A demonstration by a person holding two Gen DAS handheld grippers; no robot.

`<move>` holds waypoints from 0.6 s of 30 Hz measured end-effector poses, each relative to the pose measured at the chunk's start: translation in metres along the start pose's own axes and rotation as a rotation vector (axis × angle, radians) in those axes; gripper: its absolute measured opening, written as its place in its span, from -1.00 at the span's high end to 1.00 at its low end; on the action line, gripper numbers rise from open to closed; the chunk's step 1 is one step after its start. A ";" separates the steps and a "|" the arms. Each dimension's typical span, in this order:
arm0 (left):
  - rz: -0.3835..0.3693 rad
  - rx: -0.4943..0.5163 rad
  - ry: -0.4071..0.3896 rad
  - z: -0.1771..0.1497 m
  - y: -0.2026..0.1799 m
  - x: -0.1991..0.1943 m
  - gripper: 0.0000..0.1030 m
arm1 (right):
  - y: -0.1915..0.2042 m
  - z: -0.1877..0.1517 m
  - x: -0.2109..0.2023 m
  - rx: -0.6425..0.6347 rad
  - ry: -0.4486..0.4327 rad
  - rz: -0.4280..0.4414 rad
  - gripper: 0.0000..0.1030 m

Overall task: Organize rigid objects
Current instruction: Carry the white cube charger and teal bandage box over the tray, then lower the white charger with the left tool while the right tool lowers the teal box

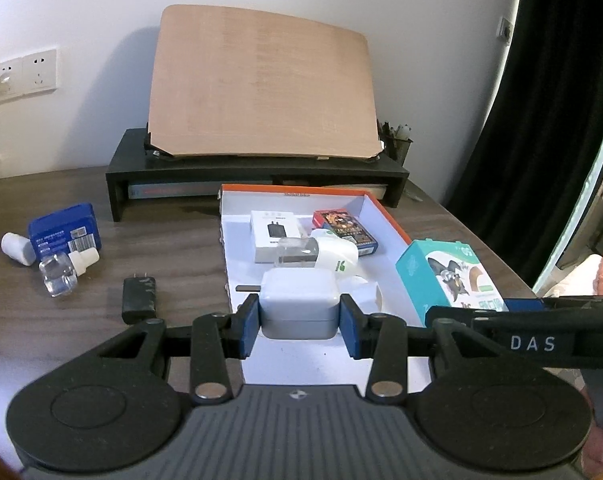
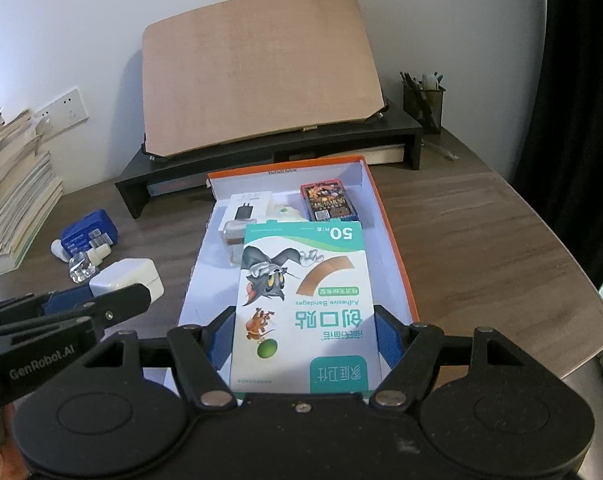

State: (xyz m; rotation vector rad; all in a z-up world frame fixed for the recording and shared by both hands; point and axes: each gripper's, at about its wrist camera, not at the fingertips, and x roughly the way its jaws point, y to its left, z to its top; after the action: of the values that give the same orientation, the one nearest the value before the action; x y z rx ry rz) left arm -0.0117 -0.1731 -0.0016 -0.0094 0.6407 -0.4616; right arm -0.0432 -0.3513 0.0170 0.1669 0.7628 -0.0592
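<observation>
My left gripper [image 1: 299, 320] pinches the white charger [image 1: 298, 303] over the near end of the orange-edged box [image 1: 393, 224], prong pointing left. My right gripper [image 2: 305, 338] clamps the bandage box [image 2: 301, 304] above the orange-edged box, its long axis running away from me.

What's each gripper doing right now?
Left gripper: shut on the white charger.
Right gripper: shut on the bandage box.
</observation>
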 end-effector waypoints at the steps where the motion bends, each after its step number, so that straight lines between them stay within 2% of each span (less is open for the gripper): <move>1: 0.003 -0.003 0.002 -0.001 -0.001 -0.001 0.19 | -0.001 -0.001 0.000 -0.002 0.003 0.002 -0.63; 18: 0.027 -0.031 0.022 -0.007 -0.009 -0.002 0.19 | -0.009 -0.007 0.001 -0.027 0.023 0.009 -0.63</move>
State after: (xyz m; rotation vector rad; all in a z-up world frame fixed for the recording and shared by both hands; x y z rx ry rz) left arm -0.0210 -0.1793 -0.0043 -0.0248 0.6686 -0.4258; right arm -0.0480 -0.3587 0.0106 0.1454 0.7852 -0.0382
